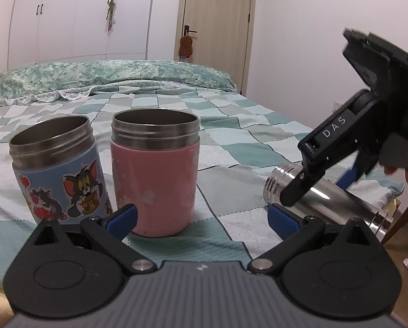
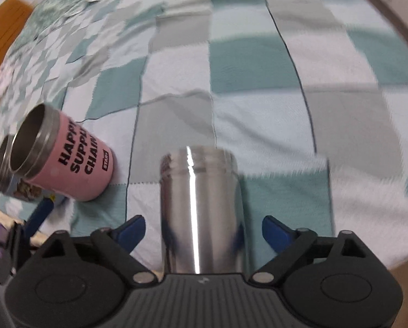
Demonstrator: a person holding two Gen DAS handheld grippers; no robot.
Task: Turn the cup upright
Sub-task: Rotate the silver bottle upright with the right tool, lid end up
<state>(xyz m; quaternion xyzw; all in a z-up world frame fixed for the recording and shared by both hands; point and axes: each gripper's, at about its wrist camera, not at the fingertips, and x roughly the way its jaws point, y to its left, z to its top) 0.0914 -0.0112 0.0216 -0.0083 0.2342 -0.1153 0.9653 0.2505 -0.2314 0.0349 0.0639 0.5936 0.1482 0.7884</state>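
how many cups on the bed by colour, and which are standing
blue cartoon cup: 1, upright
pink cup: 1, upright
bare steel cup: 1, lying on its side between the open right tongs
total: 3 cups, 2 standing, 1 left to flip

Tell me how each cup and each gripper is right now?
Blue cartoon-sticker steel cup: upright, mouth open, no lid.
Pink steel cup: upright, mouth open, no lid.
Shiny bare steel cup: lying on its side on the checked blanket.
Left gripper: jaws open, holding nothing.
Right gripper: jaws open either side of the shiny cup, not gripping.
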